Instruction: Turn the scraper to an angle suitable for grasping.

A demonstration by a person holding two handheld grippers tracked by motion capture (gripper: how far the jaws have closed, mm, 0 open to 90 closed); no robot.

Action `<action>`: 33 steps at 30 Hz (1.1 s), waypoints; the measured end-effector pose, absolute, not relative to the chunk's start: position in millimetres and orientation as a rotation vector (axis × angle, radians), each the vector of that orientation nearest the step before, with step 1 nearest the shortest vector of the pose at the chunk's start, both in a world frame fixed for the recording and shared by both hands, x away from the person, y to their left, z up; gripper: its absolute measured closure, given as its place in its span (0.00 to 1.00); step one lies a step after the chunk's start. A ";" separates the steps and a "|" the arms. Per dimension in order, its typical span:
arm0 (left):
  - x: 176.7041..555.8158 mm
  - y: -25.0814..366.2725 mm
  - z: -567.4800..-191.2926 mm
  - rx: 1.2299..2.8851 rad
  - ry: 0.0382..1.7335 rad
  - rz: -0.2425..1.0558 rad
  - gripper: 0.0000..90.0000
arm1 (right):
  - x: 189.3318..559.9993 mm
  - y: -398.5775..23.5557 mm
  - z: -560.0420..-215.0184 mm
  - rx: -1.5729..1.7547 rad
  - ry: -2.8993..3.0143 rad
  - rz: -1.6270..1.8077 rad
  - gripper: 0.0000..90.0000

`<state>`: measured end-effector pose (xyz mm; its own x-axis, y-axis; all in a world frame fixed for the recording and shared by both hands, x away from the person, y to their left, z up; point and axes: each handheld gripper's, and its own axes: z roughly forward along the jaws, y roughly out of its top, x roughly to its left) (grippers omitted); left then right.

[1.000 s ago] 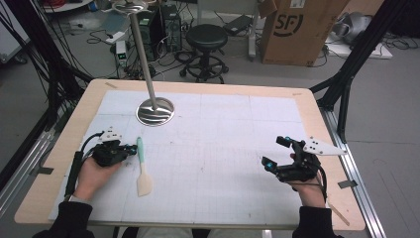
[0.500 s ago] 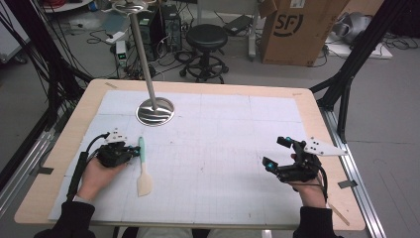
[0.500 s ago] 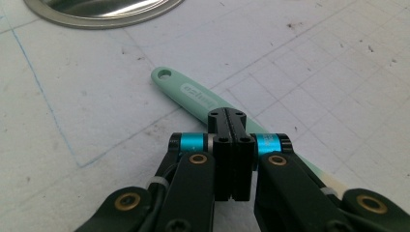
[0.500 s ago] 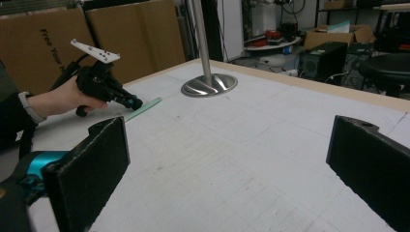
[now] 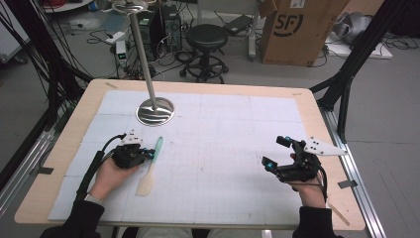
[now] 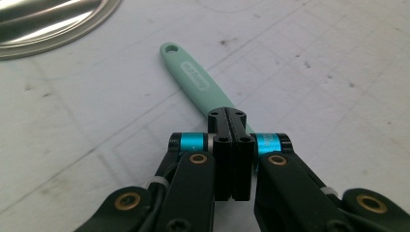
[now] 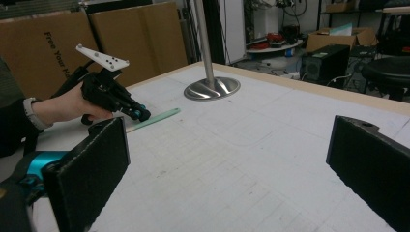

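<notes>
High view: my left hand-held gripper (image 5: 146,154) sits at the mint handle of the spatula (image 5: 150,170), which lies flat on the worktop (image 5: 228,129), cream blade toward me, handle tip pointing at the steel stand base (image 5: 155,111) w/ its pole. Left gripper view shows the jaws clenched tight together w/ nothing between them, tips over the handle (image 6: 193,77) partway along; whether they touch it I can't tell. So no grip yet, judging by that. My right hand-held gripper (image 5: 277,153) rests well apart on the right side of the worktop, jaws spread wide, empty; right gripper view confirms, looking across at the left one (image 7: 140,114) & the spatula (image 7: 153,119). To do the pickup well, I reckon: open the left jaws first, else they just shove the handle sideways. Straddle the handle across its narrow width, not along it. Go for mid-handle, clear of the hang hole (image 6: 169,49), so the blade end doesn't droop much. Handle is thin & flat on the mat, so tips need to come right down to the surface before closing. Close square, lift slow, watch for swivel. Keep clear of the stand base nearby.
</notes>
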<state>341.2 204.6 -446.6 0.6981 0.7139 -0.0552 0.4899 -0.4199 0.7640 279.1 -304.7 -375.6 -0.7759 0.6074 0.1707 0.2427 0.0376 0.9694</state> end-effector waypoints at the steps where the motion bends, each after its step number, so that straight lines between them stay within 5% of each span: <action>1: 341.2 202.2 -446.7 2.105 0.911 0.354 1.00 | 279.1 -304.7 -375.6 0.868 2.031 1.799 0.00; 33: 310.1 120.9 -441.6 2.258 0.592 0.263 1.00 | 281.9 -312.4 -384.1 0.916 2.021 1.783 0.00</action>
